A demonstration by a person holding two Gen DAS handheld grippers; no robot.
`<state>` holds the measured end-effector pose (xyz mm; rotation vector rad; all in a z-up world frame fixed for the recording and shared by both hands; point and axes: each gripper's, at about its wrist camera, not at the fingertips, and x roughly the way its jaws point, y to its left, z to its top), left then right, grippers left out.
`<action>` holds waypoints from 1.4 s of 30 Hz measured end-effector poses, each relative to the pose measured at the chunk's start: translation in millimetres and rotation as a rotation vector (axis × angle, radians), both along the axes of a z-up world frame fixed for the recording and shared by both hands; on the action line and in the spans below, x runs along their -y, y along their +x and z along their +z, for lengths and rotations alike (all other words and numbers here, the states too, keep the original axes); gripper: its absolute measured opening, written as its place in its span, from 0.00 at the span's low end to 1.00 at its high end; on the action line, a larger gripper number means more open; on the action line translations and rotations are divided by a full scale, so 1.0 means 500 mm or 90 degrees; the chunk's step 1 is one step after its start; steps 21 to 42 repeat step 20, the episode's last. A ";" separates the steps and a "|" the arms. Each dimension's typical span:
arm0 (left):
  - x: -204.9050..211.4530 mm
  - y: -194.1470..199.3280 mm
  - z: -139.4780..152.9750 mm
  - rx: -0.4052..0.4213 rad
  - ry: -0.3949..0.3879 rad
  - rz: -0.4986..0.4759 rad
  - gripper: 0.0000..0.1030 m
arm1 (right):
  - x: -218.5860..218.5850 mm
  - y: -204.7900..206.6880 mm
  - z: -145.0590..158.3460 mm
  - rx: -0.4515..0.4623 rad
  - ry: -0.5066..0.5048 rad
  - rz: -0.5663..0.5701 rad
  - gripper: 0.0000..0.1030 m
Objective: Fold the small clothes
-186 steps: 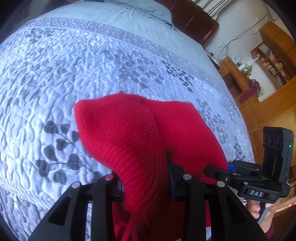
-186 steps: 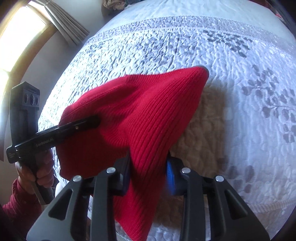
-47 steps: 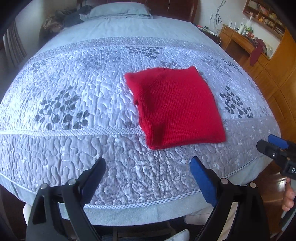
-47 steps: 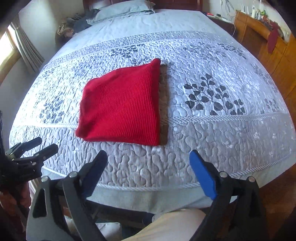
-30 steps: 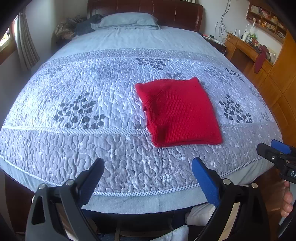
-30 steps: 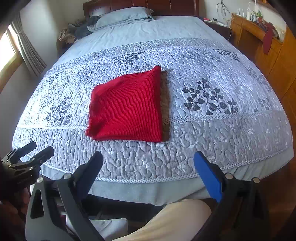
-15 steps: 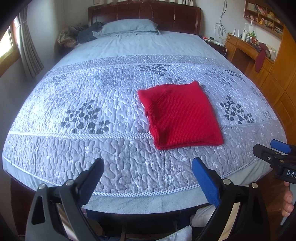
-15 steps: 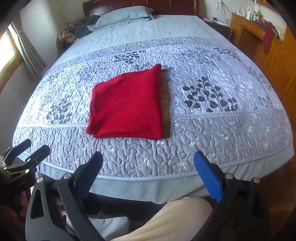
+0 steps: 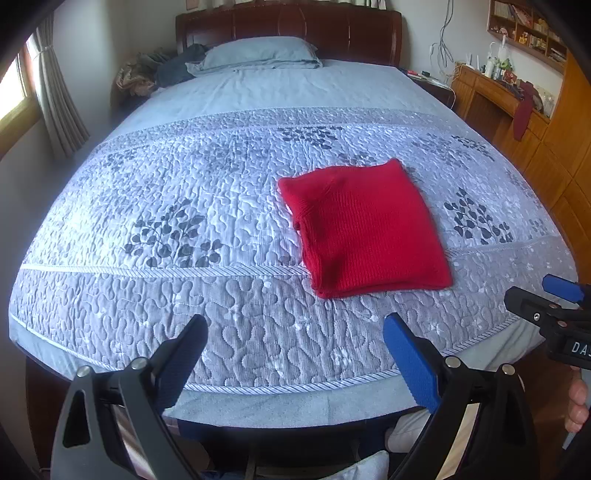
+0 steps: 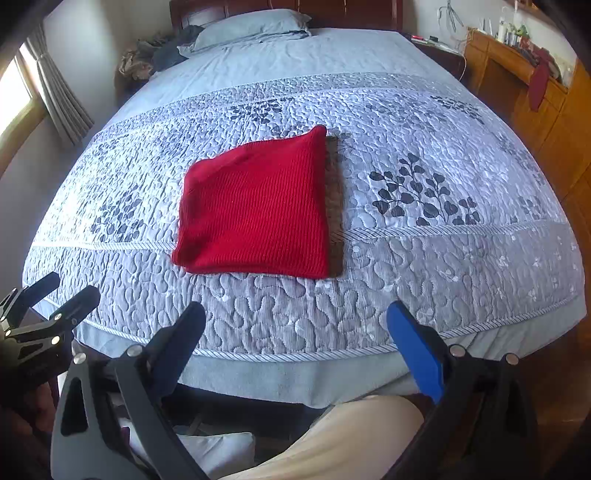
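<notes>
Both tongs, left (image 9: 293,354) and right (image 10: 297,343), hang wide and empty off the bed's (image 9: 110,295) foot. One red knit (image 9: 364,227) lies squarely folded; folding looks finished, needing only another garment.

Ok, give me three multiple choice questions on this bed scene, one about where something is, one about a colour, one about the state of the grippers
1. Where does the folded knit garment lie?
A. on the quilted bedspread
B. on the pillow
C. on the floor

2. What colour is the garment?
A. grey
B. red
C. blue

3. How do the left gripper and right gripper stand?
A. both shut on the garment
B. one open, one shut
C. both open, holding nothing

Answers:
1. A, it rests flat on the patterned quilt, well short of the pillow.
2. B, the knit is plain red.
3. C, each pair of fingers is spread wide, apart from the cloth.
</notes>
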<state>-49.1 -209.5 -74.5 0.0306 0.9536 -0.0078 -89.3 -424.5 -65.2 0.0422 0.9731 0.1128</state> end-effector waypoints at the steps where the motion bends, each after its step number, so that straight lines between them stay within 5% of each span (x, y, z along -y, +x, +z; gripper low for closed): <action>1: -0.001 0.001 0.000 -0.001 0.001 0.001 0.93 | -0.001 0.000 -0.001 0.000 -0.001 0.001 0.95; 42: -0.001 0.003 0.004 0.004 0.010 -0.003 0.93 | -0.005 0.000 -0.003 0.000 0.000 -0.003 0.95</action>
